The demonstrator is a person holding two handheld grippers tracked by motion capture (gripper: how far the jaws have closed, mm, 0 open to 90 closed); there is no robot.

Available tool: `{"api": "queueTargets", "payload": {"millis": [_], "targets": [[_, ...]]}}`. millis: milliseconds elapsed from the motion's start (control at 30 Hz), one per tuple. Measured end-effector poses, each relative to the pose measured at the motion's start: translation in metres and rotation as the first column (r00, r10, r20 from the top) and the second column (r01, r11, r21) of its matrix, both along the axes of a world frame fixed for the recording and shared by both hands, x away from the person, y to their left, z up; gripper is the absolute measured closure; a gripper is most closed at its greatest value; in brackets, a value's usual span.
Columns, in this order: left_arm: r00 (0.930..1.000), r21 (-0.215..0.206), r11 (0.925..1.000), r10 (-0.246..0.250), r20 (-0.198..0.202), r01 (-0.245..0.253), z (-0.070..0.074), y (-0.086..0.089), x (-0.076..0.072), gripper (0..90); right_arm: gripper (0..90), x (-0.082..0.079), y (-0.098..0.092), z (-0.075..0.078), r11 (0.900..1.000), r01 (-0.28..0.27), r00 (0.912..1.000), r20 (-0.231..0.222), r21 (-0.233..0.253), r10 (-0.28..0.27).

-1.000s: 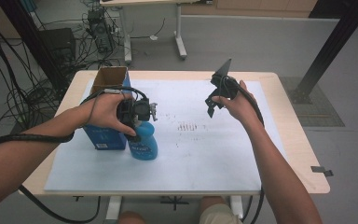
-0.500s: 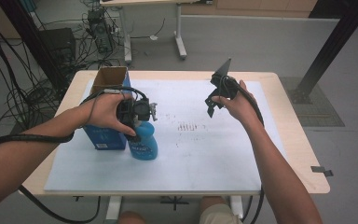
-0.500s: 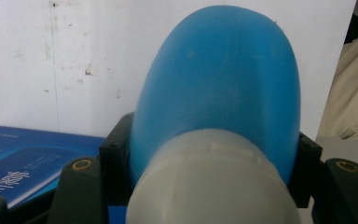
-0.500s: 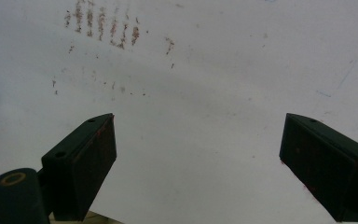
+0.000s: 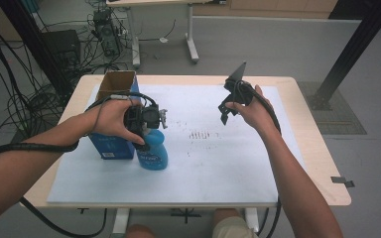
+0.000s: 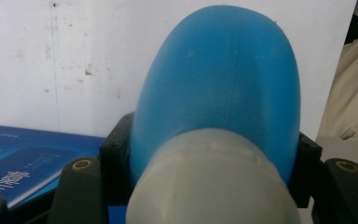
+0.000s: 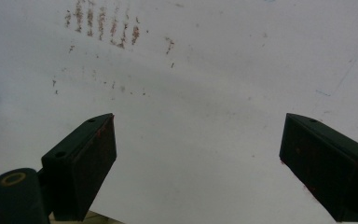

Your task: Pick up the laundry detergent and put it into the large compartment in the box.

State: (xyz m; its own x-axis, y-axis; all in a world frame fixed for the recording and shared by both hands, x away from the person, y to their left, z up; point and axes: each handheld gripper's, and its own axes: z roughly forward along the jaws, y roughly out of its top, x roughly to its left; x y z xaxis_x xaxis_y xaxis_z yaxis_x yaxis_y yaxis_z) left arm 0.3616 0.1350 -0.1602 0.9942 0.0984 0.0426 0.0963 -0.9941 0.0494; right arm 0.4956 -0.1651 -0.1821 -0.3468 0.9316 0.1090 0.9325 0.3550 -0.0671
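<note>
A blue plastic bottle (image 5: 155,153) stands upright on the white mat (image 5: 218,168), left of centre, touching a blue box (image 5: 110,146). My left gripper (image 5: 149,119) comes down over the bottle's top and is shut on it. In the left gripper view the blue bottle (image 6: 223,74) and its pale cap (image 6: 209,182) sit pressed between the two jaws of the left gripper (image 6: 212,147). My right gripper (image 5: 225,109) hovers above the mat at the right, apart from the bottle. In its own view the right gripper (image 7: 199,140) stands wide open with nothing between the jaws.
The blue box (image 6: 23,158) has an open cardboard top at the mat's far left. Brownish smudges (image 5: 201,135) mark the mat's middle, smudges (image 7: 102,21) also ahead of the right jaws. The wooden table (image 5: 317,148) borders the mat. Cables and desk legs lie on the floor beyond.
</note>
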Motion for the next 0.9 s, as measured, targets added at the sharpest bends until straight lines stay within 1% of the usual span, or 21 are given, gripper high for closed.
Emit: {"api": "queueTargets", "payload": {"millis": [367, 733, 900], "targets": [[1.0, -0.006, 1.0, 0.002, 0.002, -0.002, -0.0004, 0.0011, -0.0007, 36.9, 10.7, 0.0002, 0.0021, -0.0008, 1.0, -0.003, 1.0, -0.001, -0.002, 0.003], [1.0, 0.008, 1.0, 0.001, 0.006, -0.001, 0.0005, -0.0015, -0.0016, 36.8, 10.7, -0.0011, 0.0026, -0.0002, 1.0, -0.008, 1.0, 0.002, 0.0, 0.008], [1.0, 0.008, 0.9999, 0.006, 0.005, -0.006, 0.0004, -0.0016, -0.0013, 36.9, 10.7, -0.0015, 0.0022, 0.0004, 1.0, -0.001, 1.0, 0.003, 0.001, 0.001]]}}
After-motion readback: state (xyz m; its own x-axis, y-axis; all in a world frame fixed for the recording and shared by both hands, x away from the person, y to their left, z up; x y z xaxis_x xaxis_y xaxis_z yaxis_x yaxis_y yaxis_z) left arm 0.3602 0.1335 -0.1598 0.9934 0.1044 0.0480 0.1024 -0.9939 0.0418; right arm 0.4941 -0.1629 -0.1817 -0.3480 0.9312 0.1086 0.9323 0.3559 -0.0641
